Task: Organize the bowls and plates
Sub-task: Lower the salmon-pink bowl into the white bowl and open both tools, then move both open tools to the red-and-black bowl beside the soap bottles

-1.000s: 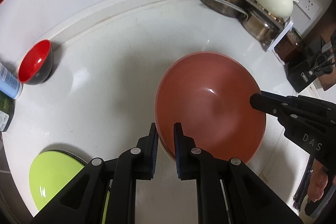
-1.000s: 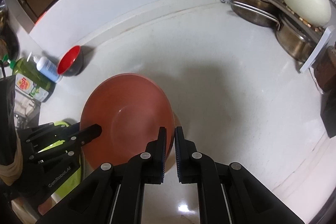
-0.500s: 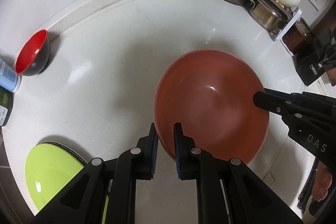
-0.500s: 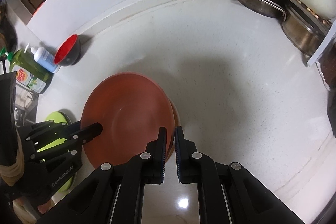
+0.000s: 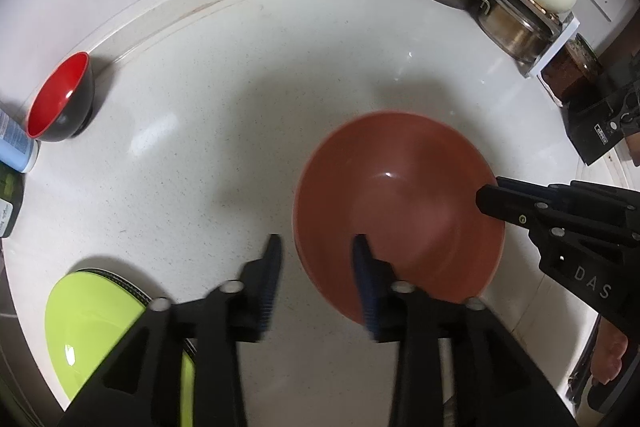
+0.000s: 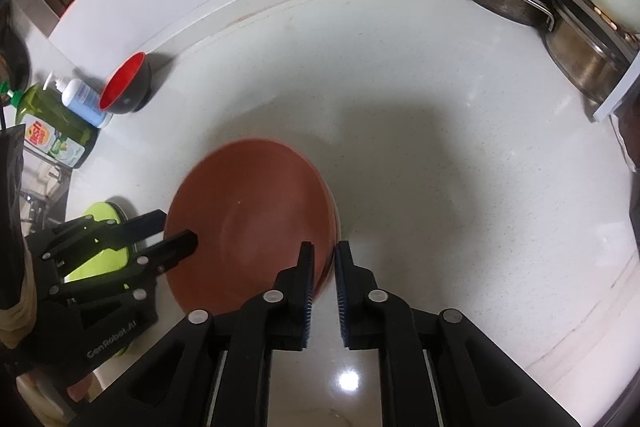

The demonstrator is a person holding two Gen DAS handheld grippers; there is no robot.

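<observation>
the terracotta-red bowl (image 5: 398,211) sits on the white bench (image 5: 208,131), toward its front edge and somewhat right of the middle. the left gripper (image 5: 316,267) has its fingers spread wide, the bowl's near-left rim standing between them with neither pad pressing on it; blur hides any light contact. the right gripper (image 6: 323,267) reaches in from the bowl's right side, its fingers narrowly parted astride that rim. whether they pinch the rim i cannot tell, since a sliver of gap shows on each side.

the turning point is that the bowl lies straight ahead of both pairs of fingers, rim edge-on in each gap, so either hand could close on it; the right looks nearer to a grip. being round, the bowl has no long axis to line up with.

the right wrist view shows what seems a second rim (image 6: 335,211) under the bowl's right edge, perhaps one nested beneath. only the left wrist view shows the lime-green dish (image 5: 100,327) at the front left corner clearly. a red-and-black bowl (image 5: 60,99) waits by the back edge, at the left.
</observation>
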